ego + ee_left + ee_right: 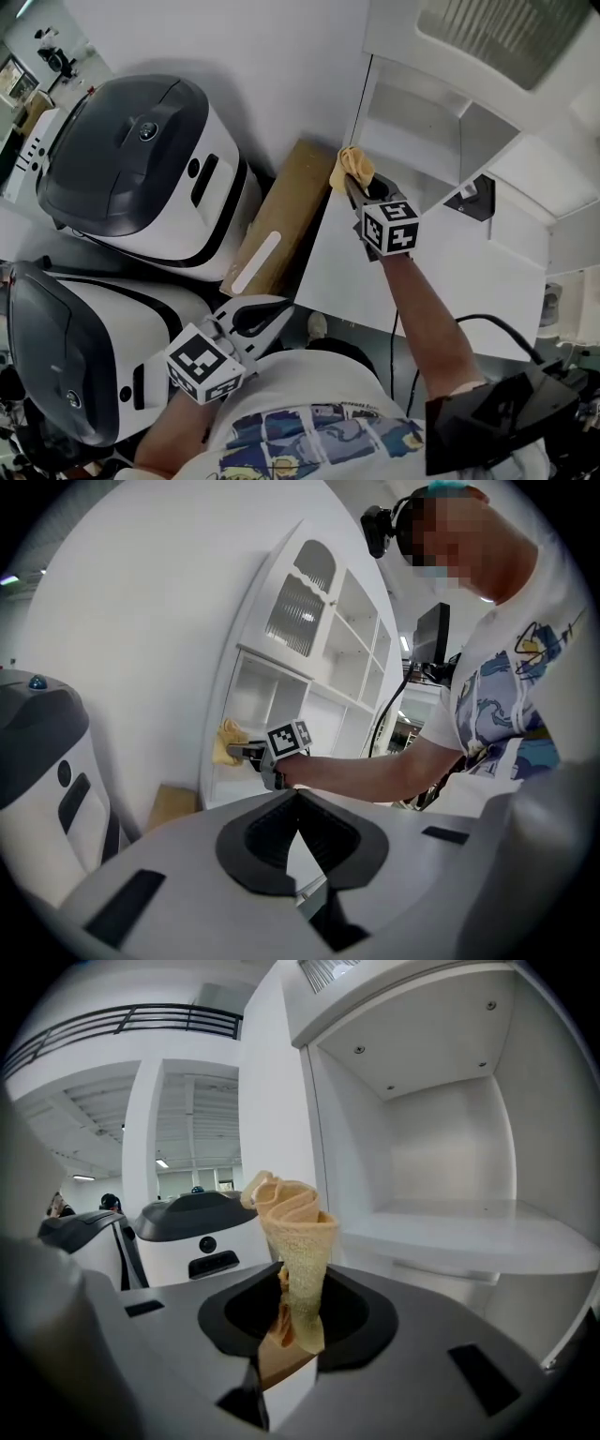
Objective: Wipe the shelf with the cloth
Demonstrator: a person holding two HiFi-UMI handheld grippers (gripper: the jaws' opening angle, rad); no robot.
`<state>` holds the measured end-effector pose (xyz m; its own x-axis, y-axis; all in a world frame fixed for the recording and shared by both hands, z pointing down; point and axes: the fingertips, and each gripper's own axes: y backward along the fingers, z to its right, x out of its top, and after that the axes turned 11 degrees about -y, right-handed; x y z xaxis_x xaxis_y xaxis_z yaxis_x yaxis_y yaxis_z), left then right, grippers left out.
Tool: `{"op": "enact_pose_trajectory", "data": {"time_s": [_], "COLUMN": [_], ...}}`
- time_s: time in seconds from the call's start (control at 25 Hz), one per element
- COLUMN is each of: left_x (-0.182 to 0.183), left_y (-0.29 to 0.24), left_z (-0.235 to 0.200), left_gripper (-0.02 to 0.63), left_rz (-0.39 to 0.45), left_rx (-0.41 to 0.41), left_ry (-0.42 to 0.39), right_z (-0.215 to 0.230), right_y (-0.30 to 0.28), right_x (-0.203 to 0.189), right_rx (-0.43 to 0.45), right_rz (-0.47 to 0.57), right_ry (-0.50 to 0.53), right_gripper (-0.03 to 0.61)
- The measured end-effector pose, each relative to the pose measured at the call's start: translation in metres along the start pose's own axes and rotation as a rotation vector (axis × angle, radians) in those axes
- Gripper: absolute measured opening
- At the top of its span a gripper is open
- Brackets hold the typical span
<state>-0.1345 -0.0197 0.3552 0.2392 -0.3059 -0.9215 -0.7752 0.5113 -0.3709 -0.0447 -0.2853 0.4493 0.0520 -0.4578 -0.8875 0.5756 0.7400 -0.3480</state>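
Right gripper (pixel 292 1314) clamped on the yellow cloth (pixel 296 1232), long axis along the jaws, bunched end toward the shelf (pixel 469 1237)

We make the cloth (pixel 295 1232) yellow-orange, w/ a fine grainy weave. The shelf (pixel 469 1232) is plain white inside & out, and the wall (pixel 262 56) is white too. The left claw (pixel 298 799) and right claw (pixel 292 1283) are both grey w/ black inner pads. The cube (pixel 389 228) on the right claw has black-&-white square markers on white faces; we see the same pattern on the left one. The two machines (pixel 141 169) have white bodies w/ dark grey tops & black trim. The cardboard box (pixel 281 211) is brown w/ a white strip. The shirt (pixel 309 422) is white w/ a blue cartoon print.
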Motion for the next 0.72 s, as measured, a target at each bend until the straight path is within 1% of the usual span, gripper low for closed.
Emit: {"op": "enact_pose_trajectory", "data": {"time_s": [0.12, 0.32, 0.44, 0.72], "left_x": [0.0, -0.005, -0.008, -0.01], "left_y": [0.004, 0.012, 0.013, 0.016], "left_z": [-0.013, -0.025, -0.032, -0.041], "left_gripper": [0.012, 0.012, 0.012, 0.012], "left_rz": [-0.002, -0.022, -0.026, -0.046], "left_rx": [0.009, 0.007, 0.013, 0.017], "left_ry": [0.002, 0.011, 0.024, 0.034], "right_z": [0.013, 0.031, 0.039, 0.056], "right_y": [-0.02, -0.038, -0.047, -0.07], "right_x": [0.003, -0.013, -0.031, -0.089], "right_rx": [-0.041, -0.089, -0.106, -0.141], "right_rz": [-0.008, -0.047, -0.081, -0.203], "right_ry": [0.032, 0.038, 0.034, 0.021], "right_gripper": [0.115, 0.115, 0.115, 0.115]}}
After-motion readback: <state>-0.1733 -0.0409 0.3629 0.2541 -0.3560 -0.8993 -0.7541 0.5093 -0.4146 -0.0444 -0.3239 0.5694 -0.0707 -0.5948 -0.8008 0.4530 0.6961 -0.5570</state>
